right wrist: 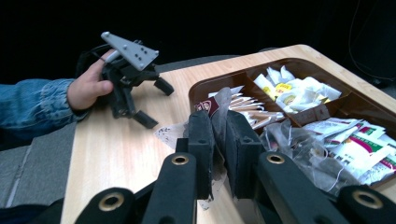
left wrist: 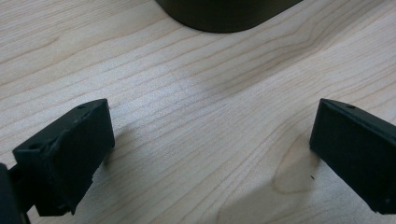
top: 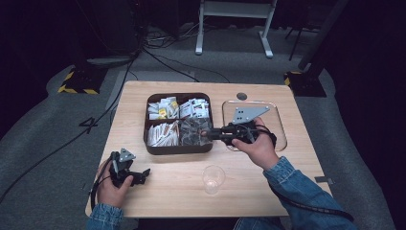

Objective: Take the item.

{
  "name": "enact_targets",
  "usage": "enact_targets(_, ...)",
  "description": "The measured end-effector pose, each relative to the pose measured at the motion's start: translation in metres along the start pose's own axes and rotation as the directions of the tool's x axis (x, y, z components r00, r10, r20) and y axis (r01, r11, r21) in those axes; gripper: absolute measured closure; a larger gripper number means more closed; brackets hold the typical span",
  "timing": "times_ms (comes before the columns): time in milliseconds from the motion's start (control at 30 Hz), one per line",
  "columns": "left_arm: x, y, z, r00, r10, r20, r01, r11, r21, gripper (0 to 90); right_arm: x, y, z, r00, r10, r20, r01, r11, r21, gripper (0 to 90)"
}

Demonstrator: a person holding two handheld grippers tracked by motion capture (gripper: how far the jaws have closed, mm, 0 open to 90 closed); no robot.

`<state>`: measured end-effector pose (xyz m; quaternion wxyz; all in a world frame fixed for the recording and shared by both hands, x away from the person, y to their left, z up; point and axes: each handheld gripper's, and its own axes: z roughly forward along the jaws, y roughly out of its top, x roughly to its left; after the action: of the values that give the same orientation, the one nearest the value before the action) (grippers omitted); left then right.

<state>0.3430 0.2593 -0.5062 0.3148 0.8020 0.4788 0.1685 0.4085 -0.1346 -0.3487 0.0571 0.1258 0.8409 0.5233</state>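
Clear plastic cup point(top: 213, 178): at the table's point(top: 158, 187) 6 o'clock edge, standing empty. Left gripper point(top: 141, 175): at 8 o'clock, resting on the wood, jaws spread wide, nothing between them. Right gripper point(right wrist: 219, 140): jaws clamped on a translucent tea bag sachet point(right wrist: 219, 109), which stands pinched between the pads above the near right compartment of the brown divided tray point(top: 178, 148). Clear tray point(top: 280, 127): at 3 o'clock of the brown tray.
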Motion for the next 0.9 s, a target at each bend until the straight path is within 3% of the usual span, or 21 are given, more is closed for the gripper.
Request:
enact_targets(367,0.000,0.000,0.000,1.0000,-0.001,0.000,0.001,1.0000,0.000,0.2,0.016,-0.016,-0.013,0.9994,-0.001,-0.035,0.001,1.000,0.009,82.2)
enact_targets(767,0.000,0.000,0.000,1.0000,0.000,0.000,0.000,1.0000,0.000,0.3,0.024,-0.028,-0.014,0.9980,0.013,-0.062,-0.011,0.999,0.041,82.1)
enact_targets(900,0.000,0.000,0.000,1.0000,0.000,0.000,0.000,1.0000,0.000,0.2,0.030,-0.040,-0.014,0.9968,0.021,-0.078,-0.015,0.998,0.066,82.1)
